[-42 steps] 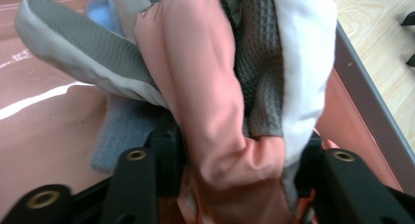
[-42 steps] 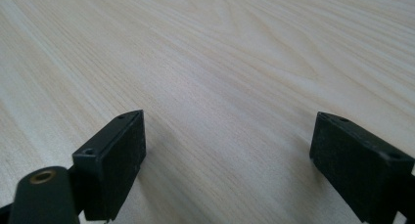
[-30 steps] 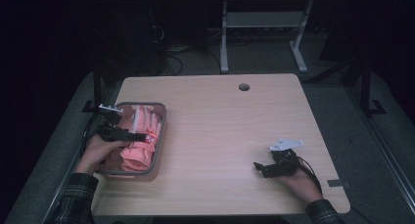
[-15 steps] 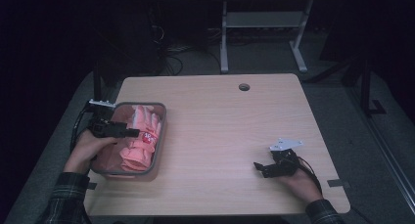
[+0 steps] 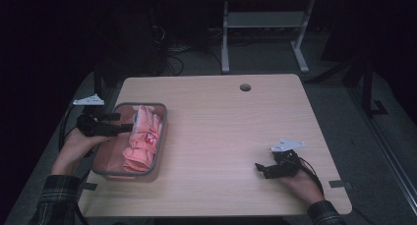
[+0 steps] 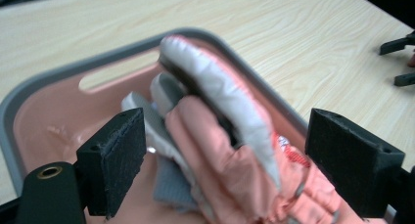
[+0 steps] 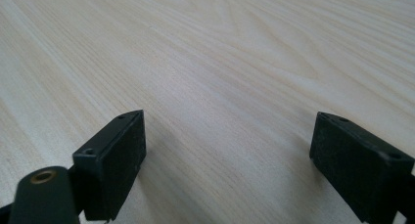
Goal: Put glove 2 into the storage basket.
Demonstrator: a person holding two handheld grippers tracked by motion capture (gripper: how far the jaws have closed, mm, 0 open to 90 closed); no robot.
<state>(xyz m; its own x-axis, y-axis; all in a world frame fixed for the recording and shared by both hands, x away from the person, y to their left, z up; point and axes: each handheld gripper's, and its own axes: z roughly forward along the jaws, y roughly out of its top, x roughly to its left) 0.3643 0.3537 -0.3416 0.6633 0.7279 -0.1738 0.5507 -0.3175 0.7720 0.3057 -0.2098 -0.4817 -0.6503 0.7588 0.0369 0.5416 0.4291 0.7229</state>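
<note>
**Over the tray: left gripper lining up on the pink gloves, right gripper idling**

At the table's left edge, the left gripper [image 5: 118, 124] is hovering over the near-left rim of the grey tray [image 5: 163, 118], its jaws standing wide apart and holding nothing. The pink gloves [image 5: 142, 141] are lying bundled inside the tray, leaning toward its right wall. The left gripper view is showing the top glove [image 6: 220, 131], pink with a pale grey edge, sitting between the two spread pads but touching neither. Judgement: the jaws are being kept wide so they can straddle the padded bundle before closing.

Moving rightward, the wooden table [image 5: 236, 136] is lying bare across its middle, offering ample room for setting the gloves down. The tray is sitting close to the table's left edge, so any pull is best directed inward, to the right.

Toward the right front corner, the right gripper [image 5: 265, 169] is resting low on the table, jaws likewise spread and empty, well apart from the tray. Judgement: it is being parked clear of the left hand's working space, near the front edge.
</note>
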